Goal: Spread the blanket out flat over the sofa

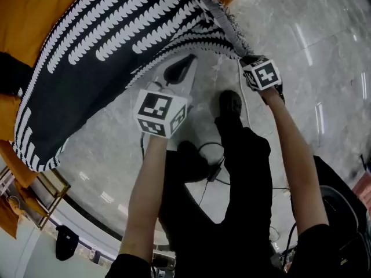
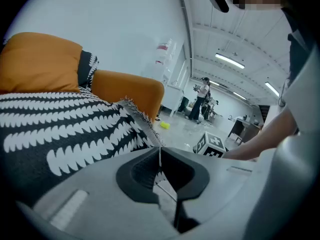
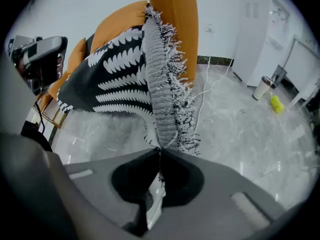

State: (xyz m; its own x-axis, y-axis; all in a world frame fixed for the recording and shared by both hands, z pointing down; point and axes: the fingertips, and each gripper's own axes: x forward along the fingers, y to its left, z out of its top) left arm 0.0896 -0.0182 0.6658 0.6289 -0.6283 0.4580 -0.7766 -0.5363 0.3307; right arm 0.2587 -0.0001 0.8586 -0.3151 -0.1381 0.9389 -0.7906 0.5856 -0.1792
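the black woven blanket with rows of white leaf shapes and a fringed edge is seen draped over the orange upholstered sofa, its near end stretched out above the grey marble floor. that fringed edge is clamped at two separate spots: in the closed jaws of the left gripper and in the closed jaws of the right gripper.

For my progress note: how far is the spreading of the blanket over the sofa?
Done: most of the black-and-white blanket is draped over the orange sofa. In hand: the left gripper and the right gripper are each shut on its fringed edge, held above the marble floor. Left: that edge is not yet laid down and smoothed flat.
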